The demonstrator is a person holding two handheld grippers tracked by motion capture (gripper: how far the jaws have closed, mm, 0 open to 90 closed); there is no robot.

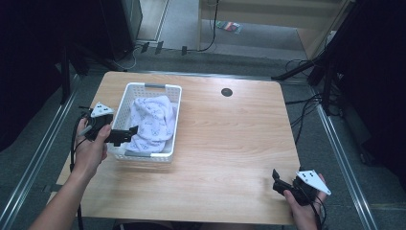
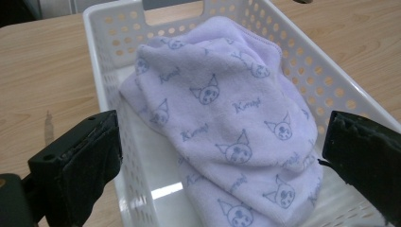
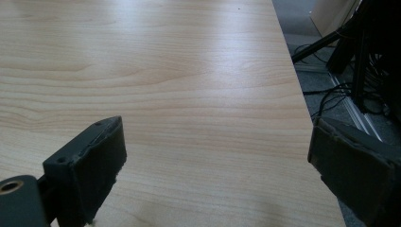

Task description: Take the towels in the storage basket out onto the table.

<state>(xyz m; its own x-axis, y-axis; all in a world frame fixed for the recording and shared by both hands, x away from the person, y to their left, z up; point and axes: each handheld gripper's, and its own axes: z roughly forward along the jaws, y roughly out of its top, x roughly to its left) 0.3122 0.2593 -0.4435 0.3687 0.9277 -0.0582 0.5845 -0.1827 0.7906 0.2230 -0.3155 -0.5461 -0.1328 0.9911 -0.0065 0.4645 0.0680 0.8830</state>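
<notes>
At the desk's left, the left gripper (image 1: 125, 135), fingers spread wide and empty, hovers at one white perforated plastic basket (image 1: 173, 125) holding one soft lilac towel (image 1: 152, 122) printed with cartoon faces. At the pale woodgrain desk (image 1: 230, 143) lower right, the right gripper (image 1: 279, 182) gapes empty beside grey floor.

Lab-like recording room, wooden table (image 1: 230, 143), tripod legs (image 1: 306, 67), floor cables (image 1: 306, 108), dark surrounds
</notes>
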